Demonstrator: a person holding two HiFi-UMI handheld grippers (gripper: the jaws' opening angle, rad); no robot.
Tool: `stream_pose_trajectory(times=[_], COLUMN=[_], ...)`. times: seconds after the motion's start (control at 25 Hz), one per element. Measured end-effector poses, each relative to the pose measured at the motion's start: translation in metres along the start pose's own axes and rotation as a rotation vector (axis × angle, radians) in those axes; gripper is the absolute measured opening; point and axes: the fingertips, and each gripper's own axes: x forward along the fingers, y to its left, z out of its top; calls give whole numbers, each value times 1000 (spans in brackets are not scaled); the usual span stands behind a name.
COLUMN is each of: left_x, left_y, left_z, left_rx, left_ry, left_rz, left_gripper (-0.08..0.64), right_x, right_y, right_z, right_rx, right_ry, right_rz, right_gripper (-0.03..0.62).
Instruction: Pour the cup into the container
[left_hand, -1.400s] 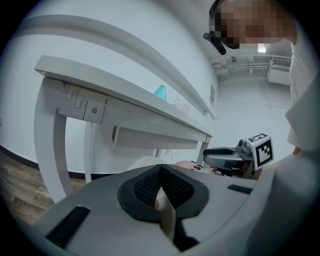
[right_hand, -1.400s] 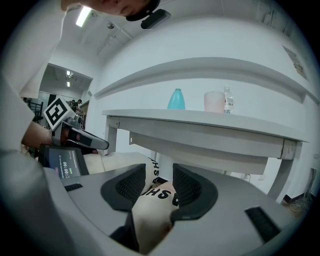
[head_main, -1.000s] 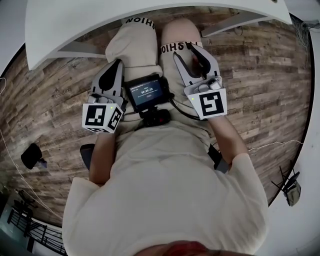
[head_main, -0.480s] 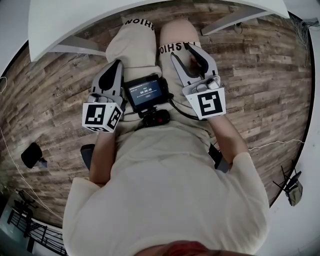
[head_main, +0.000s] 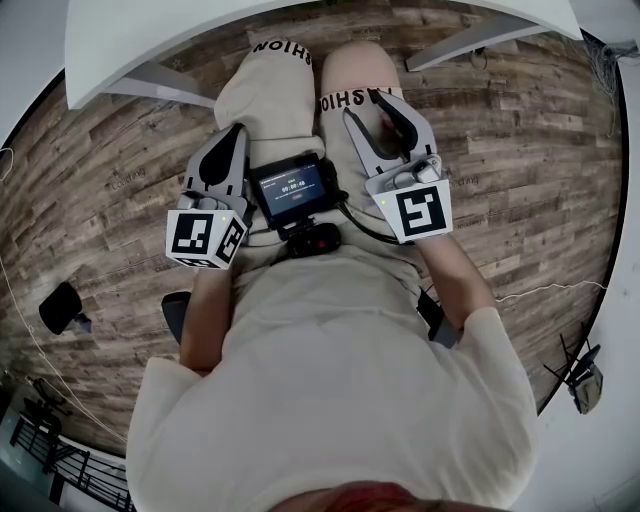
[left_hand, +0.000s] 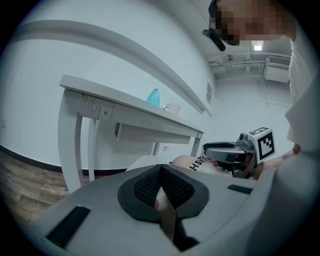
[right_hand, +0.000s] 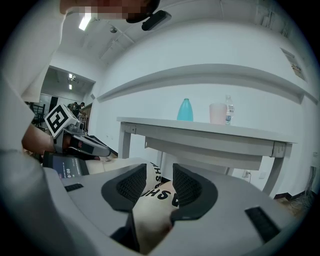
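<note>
Person seated, facing the white table (right_hand: 210, 131), both grippers low over the lap. Left gripper (left_hand: 161, 172): jaws pressed together, pads meeting, nothing between them; in the head view it lies over the left thigh. Right gripper (right_hand: 159, 175): jaws spread and have just been closing a little; only the printed knee shows through the gap, and the pads press on nothing. It lies over the right thigh in the head view. Device with lit screen (head_main: 293, 187) sits on the lap between the two grippers. Pink cup (right_hand: 217, 113) stands upright on the table top, seen over the table's near edge, well apart from both grippers. Teal container (right_hand: 184, 110) stands near it on its left in the right gripper view. Small clear bottle (right_hand: 228, 109) is just beside the cup on the right; contact cannot be judged.
</note>
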Motion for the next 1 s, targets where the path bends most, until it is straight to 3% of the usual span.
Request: stream_pose_trajectory(times=[0.6,0.84,1.0], left_x=[-39,-110,-108], left_y=[-4,-22,-21], left_z=[-14,-19,-22], left_rx=[16,57,52], left_ry=[6,-27,-17], left_rz=[-1,1,-2], left_gripper=[11,11,11], right_x=[-17,-62,-62], right_y=[40,100,101], right_z=[-3,22,21], right_rx=[-23,-56,-50], right_ry=[18,-31,-24], right_rz=[11,-1,8], right_gripper=[155,155,155])
